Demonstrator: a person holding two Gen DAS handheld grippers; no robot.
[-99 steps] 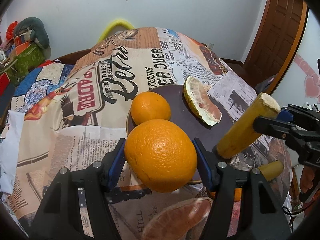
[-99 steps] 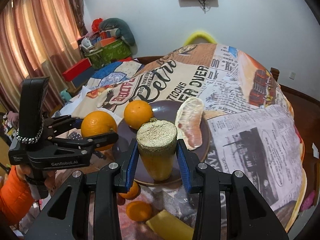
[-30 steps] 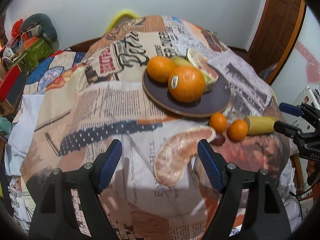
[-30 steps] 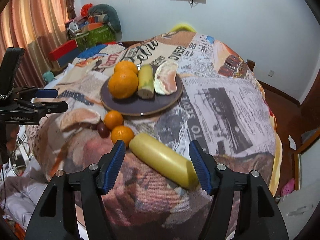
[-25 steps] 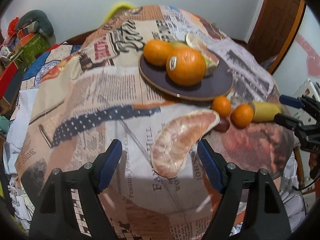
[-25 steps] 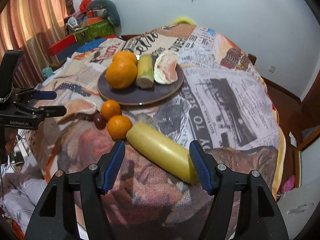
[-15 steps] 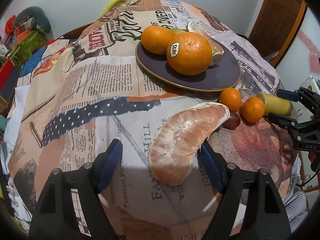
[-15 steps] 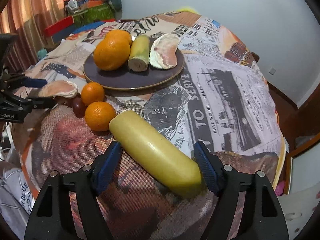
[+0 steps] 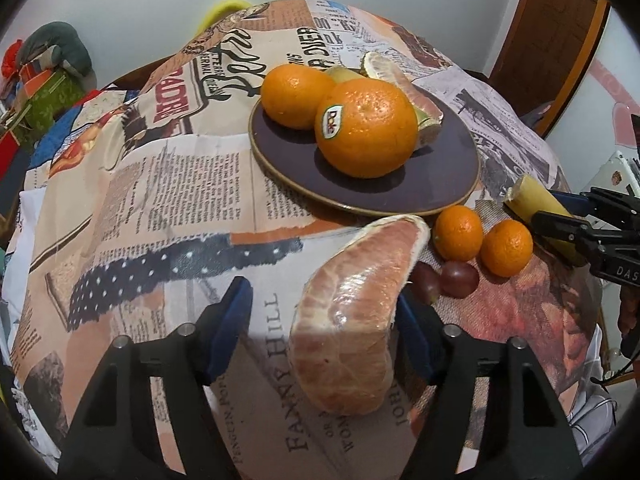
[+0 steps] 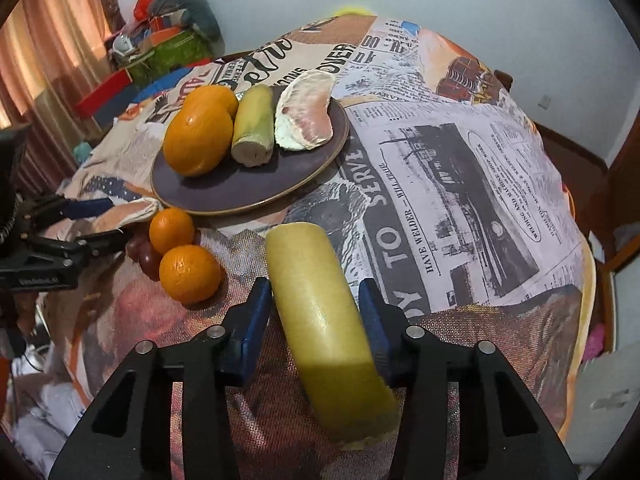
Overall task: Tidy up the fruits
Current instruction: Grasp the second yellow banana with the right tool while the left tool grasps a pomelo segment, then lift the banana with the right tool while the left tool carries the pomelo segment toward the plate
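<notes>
A dark round plate holds two oranges, a short yellow stalk piece and a pomelo segment. On the cloth in front lie a pink pomelo segment, two small tangerines, dark grapes and a long yellow stalk. My left gripper is open, its right finger against the pink segment. My right gripper straddles the long stalk, jaws close to its sides with a small gap on the left.
The round table has a newspaper-print cloth that drops off at the near edge. A wooden door stands at the right, boxes and bags at the far left, curtains beyond.
Both grippers let go of the orange and the short stalk on the plate, drew back, then dropped low toward the cloth: left around the pink segment, right around the long stalk with jaws narrowing.
</notes>
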